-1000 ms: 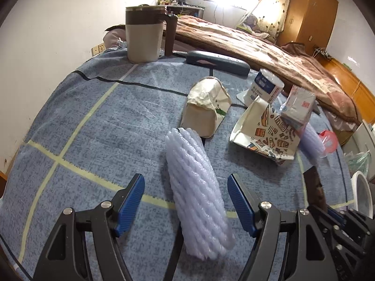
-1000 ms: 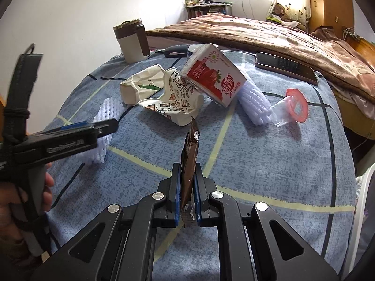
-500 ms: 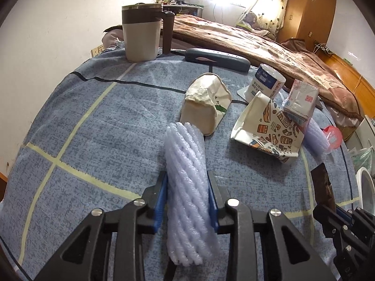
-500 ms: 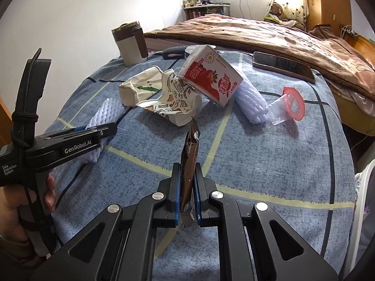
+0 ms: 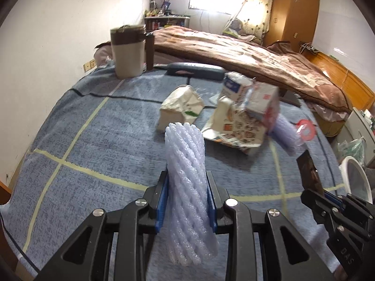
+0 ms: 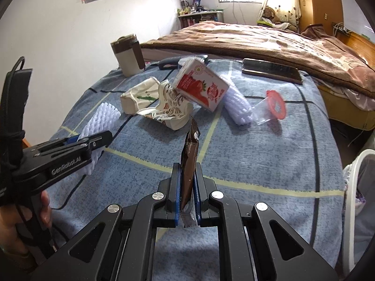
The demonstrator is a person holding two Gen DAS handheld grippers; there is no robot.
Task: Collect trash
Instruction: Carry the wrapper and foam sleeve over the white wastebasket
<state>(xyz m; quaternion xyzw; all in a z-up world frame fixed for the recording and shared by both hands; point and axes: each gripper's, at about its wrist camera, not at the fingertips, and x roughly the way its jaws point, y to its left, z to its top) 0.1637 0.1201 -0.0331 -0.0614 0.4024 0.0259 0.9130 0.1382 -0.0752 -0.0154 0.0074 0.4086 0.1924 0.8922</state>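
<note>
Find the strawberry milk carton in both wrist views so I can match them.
Left wrist: strawberry milk carton right of centre, back side showing, leaning on the printed paper bag.
Right wrist: carton upper centre, red front showing, on the same bag.
Shared landmark: brown-lidded mug.

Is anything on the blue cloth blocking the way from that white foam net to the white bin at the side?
Nothing visible does. The left gripper grips the white foam mesh sleeve. Toward the white bin rim lies only bare blue checked cloth, though the right gripper, clamping a brown snack wrapper, hangs beside that path.
</note>
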